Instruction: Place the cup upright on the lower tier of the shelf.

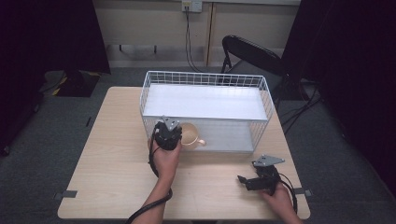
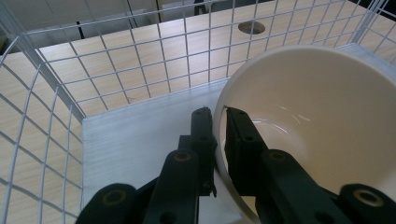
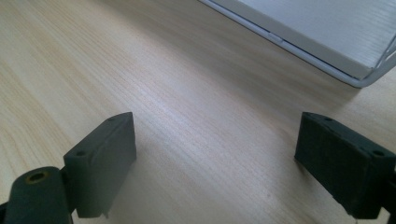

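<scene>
Cup [image 2: 317,126], cream, glossy, wide-rimmed

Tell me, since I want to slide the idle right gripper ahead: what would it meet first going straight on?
Probably bare table; the open right gripper points along it, and the wire basket lies off to one side, though depth is unclear.

Curtained lab, black drapes [image 1: 51,32]

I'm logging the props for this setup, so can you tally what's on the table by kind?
Cups: 1, a cream cup pinched at its rim by the left gripper
Wire baskets: 1, a white basket holding the cup
Grippers: 2, with the right gripper open over bare table
Total: 4
</scene>
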Available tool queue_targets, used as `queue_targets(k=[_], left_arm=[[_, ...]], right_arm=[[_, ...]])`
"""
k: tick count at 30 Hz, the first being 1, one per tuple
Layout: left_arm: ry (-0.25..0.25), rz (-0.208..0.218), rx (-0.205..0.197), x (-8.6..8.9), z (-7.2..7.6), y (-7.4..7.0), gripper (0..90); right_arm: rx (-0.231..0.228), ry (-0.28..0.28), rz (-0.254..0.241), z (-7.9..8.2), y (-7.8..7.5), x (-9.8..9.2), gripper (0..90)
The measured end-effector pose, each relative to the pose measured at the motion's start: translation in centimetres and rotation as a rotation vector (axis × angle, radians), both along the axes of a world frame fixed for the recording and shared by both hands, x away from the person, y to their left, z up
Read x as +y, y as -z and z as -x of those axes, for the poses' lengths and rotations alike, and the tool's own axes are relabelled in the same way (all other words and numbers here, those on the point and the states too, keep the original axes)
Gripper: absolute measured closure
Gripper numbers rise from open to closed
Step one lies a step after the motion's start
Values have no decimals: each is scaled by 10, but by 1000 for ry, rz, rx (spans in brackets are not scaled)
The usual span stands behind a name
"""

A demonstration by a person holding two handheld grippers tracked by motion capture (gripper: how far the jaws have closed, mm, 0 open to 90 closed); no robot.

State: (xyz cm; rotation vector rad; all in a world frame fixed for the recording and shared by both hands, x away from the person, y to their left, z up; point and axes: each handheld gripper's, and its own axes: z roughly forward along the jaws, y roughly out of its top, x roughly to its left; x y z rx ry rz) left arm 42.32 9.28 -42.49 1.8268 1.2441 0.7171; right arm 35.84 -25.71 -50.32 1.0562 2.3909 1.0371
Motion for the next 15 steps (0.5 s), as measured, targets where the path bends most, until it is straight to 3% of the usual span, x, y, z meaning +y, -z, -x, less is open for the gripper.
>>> queue_targets(k=[15], left_arm=[[-34, -26, -17, -3, -3, 5, 821]], right_arm=[[0, 0, 0, 0, 0, 0, 118]])
